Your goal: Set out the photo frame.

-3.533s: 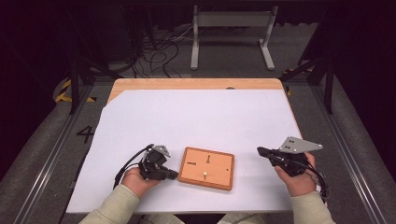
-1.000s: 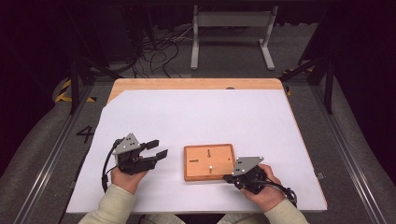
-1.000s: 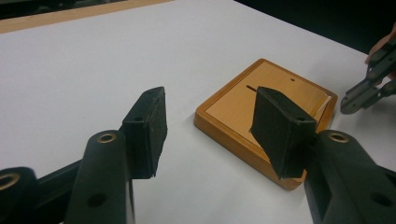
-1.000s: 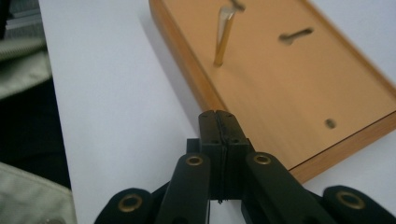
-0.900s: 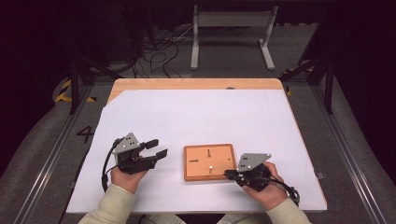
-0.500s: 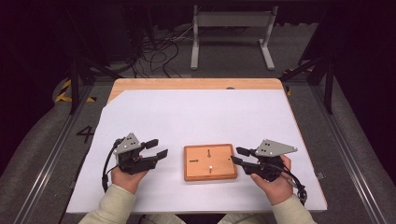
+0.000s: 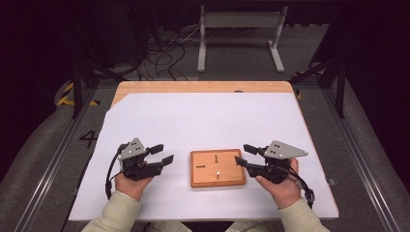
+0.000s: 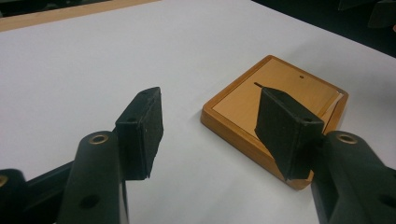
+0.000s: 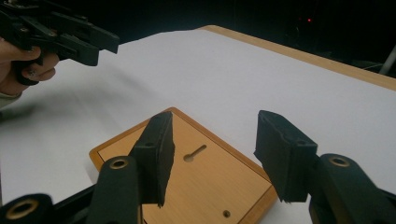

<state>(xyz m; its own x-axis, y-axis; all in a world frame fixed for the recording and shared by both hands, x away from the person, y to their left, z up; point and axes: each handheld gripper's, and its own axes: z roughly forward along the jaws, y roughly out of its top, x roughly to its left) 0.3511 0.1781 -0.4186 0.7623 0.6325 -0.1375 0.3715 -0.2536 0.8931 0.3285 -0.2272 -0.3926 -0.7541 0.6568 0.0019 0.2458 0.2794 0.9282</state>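
Both black 2-jaw tongs, left [image 7: 162,154] and right [image 7: 244,155], gape released beside flat square orange-brown wooden board [image 7: 217,167] on white-covered counter [image 7: 203,116]; careless grab could shove it.

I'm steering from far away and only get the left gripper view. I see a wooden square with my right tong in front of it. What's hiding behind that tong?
Observer: The rest of the wooden board. The high view shows three small marks on it: two short dark slots and one pale dot.
Operator: Is the other gripper near it?
Observer: Yes. The right gripper is at the board's far side from yours, tongs open, tips reaching just over its edge.
Operator: What does that one see?
Observer: In the right gripper view, a keyhole-shaped slot sits between its tongs, plus a small round hole.
Operator: And my gripper?
Observer: The left gripper is open, off the board over the white sheet.
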